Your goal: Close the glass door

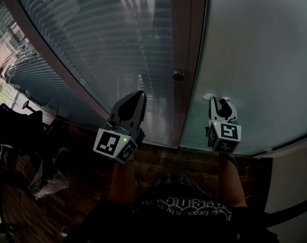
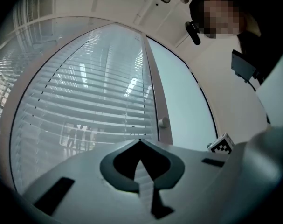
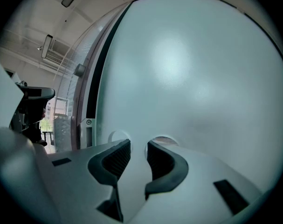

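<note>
door [image 1: 254, 59]: frosted pane right of frame [image 1: 187, 34], looks nearly shut; dark strip [image 3: 95, 78] at edge, maybe gap | right gripper [image 1: 220, 101]: jaws apart, empty, tips at glass | left gripper [image 1: 138, 95]: jaws closed, empty | todo: final push

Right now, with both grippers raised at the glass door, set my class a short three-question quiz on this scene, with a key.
1. True or false: the left gripper has its jaws wide apart.
2. Multiple choice: what covers the window panel facing the left gripper? A curtains; B slatted blinds; C shelves.
3. Short answer: which gripper is up at the frosted door?
Key: 1 false, the jaws are together with nothing between them. 2 B. 3 the right gripper, jaws apart.
</note>
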Demonstrator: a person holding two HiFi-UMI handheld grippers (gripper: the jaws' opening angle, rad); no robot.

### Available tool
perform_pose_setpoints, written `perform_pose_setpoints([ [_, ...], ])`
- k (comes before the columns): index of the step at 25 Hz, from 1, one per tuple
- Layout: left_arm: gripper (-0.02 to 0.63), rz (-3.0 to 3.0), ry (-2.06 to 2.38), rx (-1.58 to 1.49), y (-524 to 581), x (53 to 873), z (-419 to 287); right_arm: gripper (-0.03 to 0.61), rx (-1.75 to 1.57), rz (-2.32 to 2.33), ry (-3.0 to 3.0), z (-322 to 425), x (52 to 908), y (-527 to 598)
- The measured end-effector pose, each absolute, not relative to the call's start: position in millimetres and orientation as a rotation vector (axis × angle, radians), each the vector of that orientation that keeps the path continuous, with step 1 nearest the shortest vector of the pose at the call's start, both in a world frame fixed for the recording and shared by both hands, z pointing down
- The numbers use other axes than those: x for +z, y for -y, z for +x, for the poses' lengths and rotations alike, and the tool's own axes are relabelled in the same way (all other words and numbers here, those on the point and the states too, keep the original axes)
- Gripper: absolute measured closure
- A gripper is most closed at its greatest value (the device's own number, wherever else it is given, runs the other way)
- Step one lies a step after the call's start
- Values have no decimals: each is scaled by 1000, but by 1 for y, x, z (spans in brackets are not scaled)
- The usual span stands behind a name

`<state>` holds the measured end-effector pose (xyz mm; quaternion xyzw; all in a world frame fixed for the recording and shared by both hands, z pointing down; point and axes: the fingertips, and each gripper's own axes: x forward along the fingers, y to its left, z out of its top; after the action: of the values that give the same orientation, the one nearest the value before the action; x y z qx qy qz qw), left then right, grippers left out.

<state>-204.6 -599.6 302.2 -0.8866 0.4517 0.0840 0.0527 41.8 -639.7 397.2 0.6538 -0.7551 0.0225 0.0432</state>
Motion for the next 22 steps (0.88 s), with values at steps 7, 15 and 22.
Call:
perform_pose_setpoints([
  [7, 612, -2696, -1375, 242, 603, 303, -204, 466, 69, 1994, 2311, 42, 398, 642],
  [15, 612, -2702, -1373, 241, 600, 302, -199, 466, 60, 1995, 2303, 41, 398, 640],
  [22, 612, -2699, -1377, 249, 594, 301, -199, 466, 46, 1980, 2319, 40, 396, 633],
])
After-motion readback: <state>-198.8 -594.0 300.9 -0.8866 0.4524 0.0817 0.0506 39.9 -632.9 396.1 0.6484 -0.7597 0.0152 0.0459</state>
